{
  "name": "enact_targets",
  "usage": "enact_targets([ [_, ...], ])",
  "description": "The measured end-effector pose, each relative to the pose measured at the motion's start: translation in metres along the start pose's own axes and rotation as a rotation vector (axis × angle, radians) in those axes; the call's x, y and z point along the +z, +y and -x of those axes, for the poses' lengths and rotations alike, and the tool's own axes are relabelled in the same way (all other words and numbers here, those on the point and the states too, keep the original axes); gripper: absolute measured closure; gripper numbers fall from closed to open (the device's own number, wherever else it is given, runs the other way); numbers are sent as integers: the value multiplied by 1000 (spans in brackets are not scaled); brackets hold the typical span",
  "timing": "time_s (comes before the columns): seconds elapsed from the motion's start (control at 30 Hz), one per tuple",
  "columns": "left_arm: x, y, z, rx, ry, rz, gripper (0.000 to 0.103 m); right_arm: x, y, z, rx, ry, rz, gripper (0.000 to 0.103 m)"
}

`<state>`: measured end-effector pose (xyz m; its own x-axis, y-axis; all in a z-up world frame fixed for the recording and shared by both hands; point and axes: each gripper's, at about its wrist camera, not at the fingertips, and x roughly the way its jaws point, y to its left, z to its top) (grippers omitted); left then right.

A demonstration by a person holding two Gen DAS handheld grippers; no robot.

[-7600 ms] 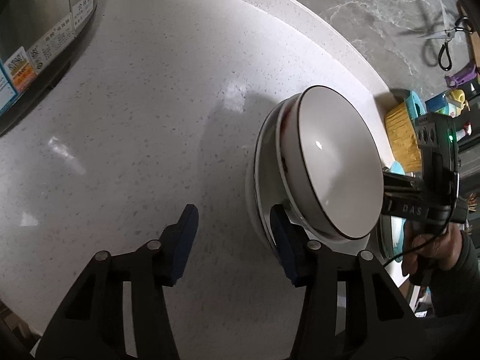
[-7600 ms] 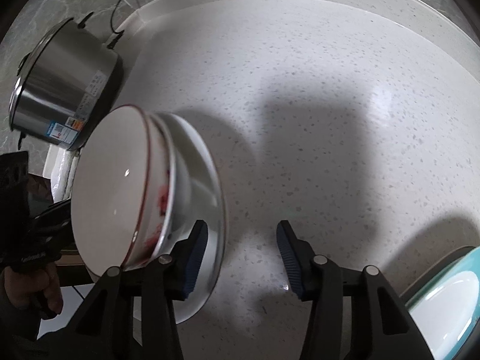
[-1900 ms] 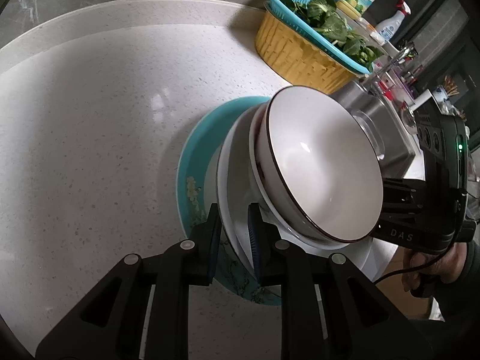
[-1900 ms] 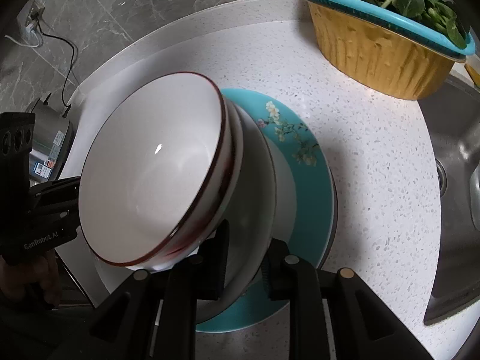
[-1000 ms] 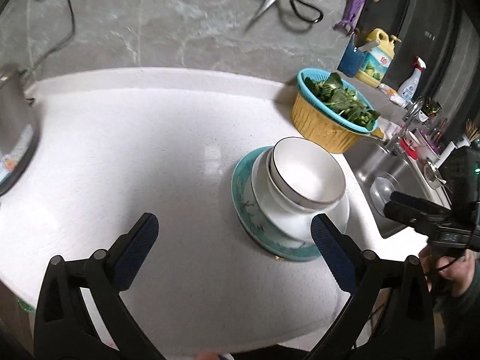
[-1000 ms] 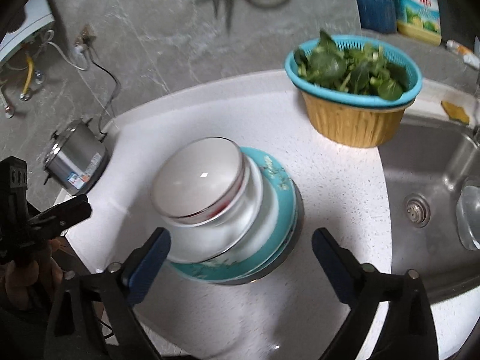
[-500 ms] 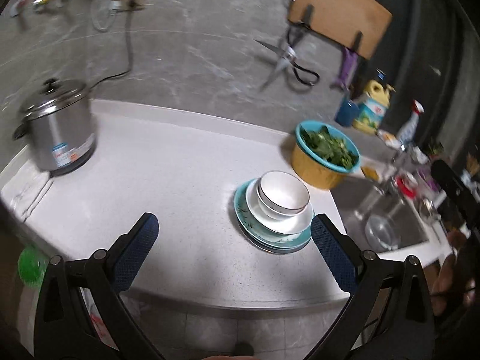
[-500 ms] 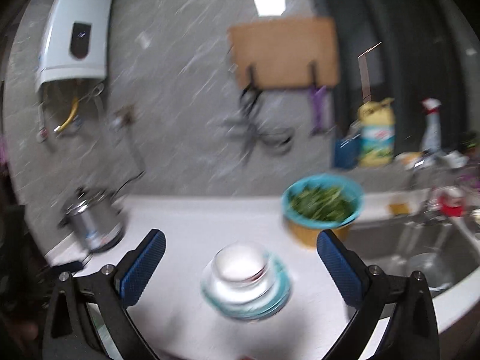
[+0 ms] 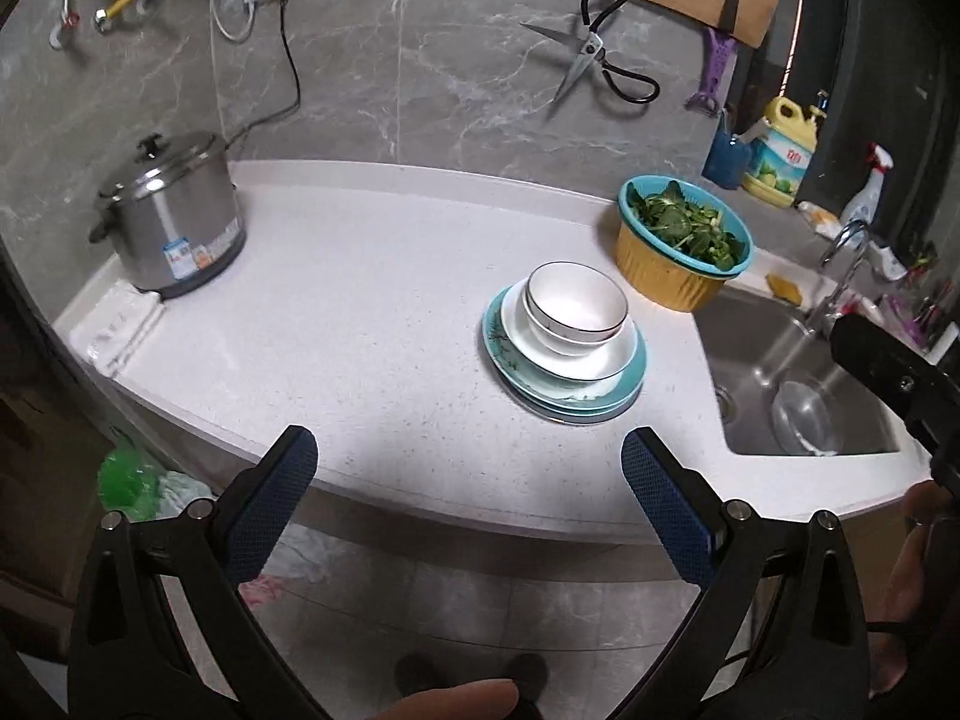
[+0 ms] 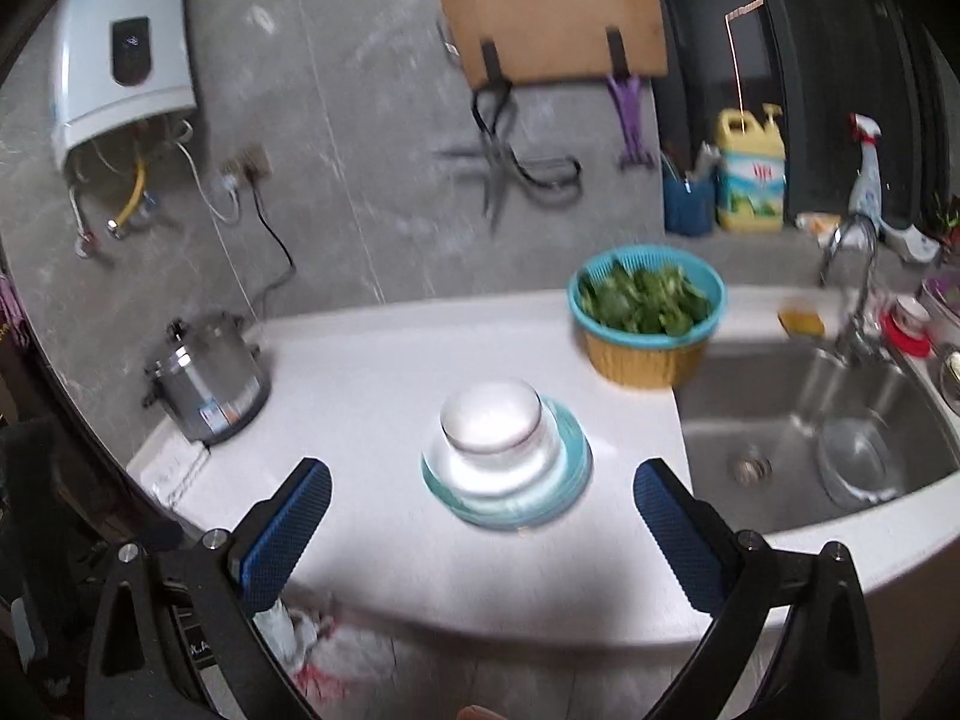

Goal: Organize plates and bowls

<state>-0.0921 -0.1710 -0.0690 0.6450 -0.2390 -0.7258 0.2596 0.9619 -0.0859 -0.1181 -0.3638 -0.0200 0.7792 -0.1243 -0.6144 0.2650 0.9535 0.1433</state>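
A stack of dishes stands on the white counter near the sink: a white bowl (image 9: 576, 307) sits on a white plate (image 9: 606, 360) on a teal plate (image 9: 624, 402). The stack also shows, blurred, in the right wrist view (image 10: 498, 450). My left gripper (image 9: 468, 495) is wide open and empty, held back off the counter's front edge. My right gripper (image 10: 480, 531) is also wide open and empty, back from the counter. The right gripper's body (image 9: 900, 378) shows at the right edge of the left wrist view.
A steel rice cooker (image 9: 171, 216) stands at the counter's back left. A teal and yellow basket of greens (image 9: 681, 240) stands behind the stack. The sink (image 9: 798, 384) lies right, with a clear bowl in it. Scissors and a cutting board hang on the wall.
Both grippers let go of the stacked bowl and plate on the teal plate, opened wide, and pulled back and up away from the counter.
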Motion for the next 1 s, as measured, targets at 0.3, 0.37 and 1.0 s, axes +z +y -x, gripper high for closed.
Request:
enact_targets([
  [0.3,-1,-16,21,25,-22,18,0,1,-4,11,-73,67,23,0],
  [0.37,2,-18,24,21,-26,21,0,1,-2,12,-72,68,31,0],
  [1.0,31,-19,15,26,-38,-18,0,8,-2,5,-94,68,59,0],
])
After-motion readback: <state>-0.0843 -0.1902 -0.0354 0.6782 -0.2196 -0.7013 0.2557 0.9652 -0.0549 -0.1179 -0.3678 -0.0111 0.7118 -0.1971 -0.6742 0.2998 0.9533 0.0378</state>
